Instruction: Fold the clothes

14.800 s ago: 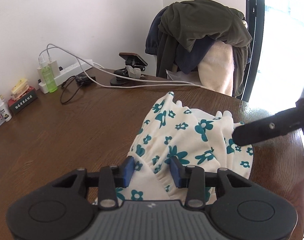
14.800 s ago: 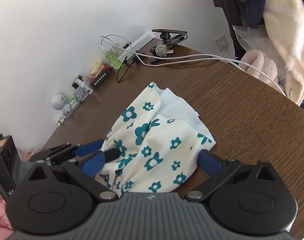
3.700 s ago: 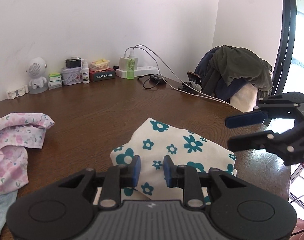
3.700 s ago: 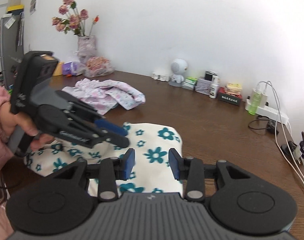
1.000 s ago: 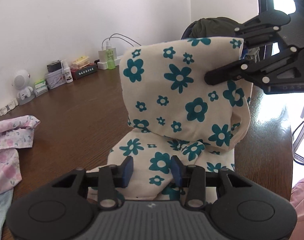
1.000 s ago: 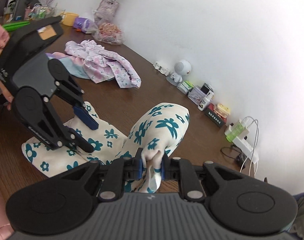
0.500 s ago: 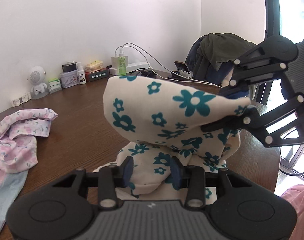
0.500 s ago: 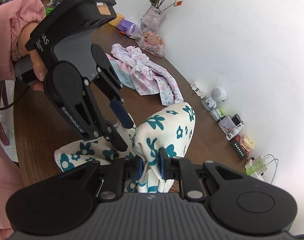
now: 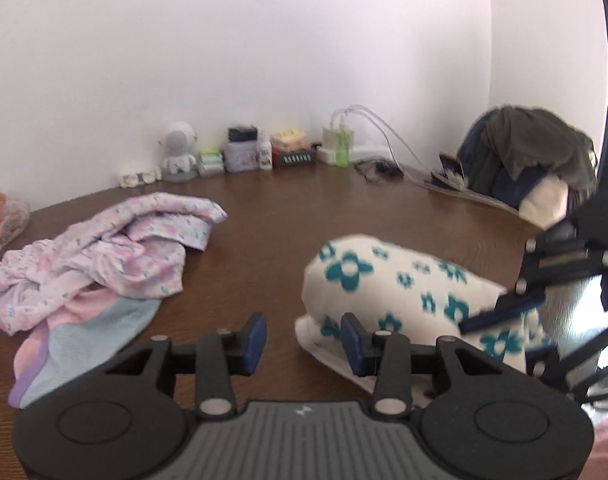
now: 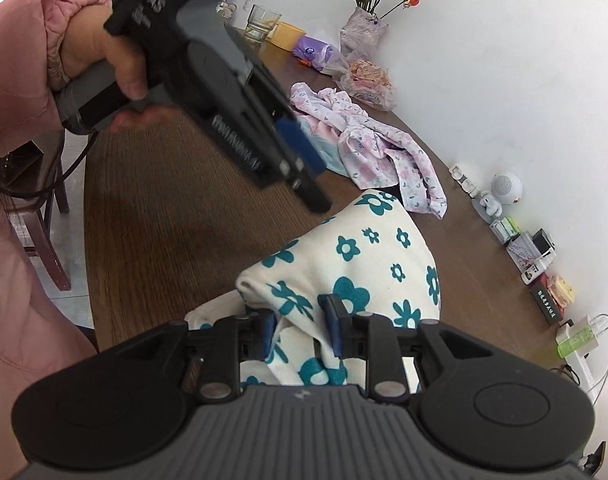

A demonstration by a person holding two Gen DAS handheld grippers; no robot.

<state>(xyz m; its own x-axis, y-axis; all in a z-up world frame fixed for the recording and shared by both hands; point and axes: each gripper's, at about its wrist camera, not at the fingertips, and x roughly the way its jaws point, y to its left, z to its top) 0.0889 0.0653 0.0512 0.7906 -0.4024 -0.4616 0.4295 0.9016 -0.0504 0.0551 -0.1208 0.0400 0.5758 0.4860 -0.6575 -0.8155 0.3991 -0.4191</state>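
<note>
While the right gripper (image 10: 298,330) stands apart around the cream cloth with teal flowers (image 10: 356,256), the left gripper (image 9: 303,338) hangs apart over the brown wooden table (image 9: 264,216).

A brown wooden table (image 9: 288,216) fills the view. In the foreground the left gripper (image 9: 302,338) hovers over bare wood, its blue-padded fingers (image 9: 254,336) spread apart with nothing between them. Just to its right lies a cream garment with teal flowers (image 9: 400,292), bunched into a rounded fold. The right gripper (image 9: 500,314) reaches in from the right edge — one blue finger touches the cloth, though motion blur hides whether it grips. To the left sits a crumpled pink floral garment (image 9: 104,256). Along the white wall stand small items — a white round-headed figurine (image 9: 179,152), boxes, a green bottle (image 9: 341,145). A chair draped in dark clothes (image 9: 528,156) stands far right.
</note>
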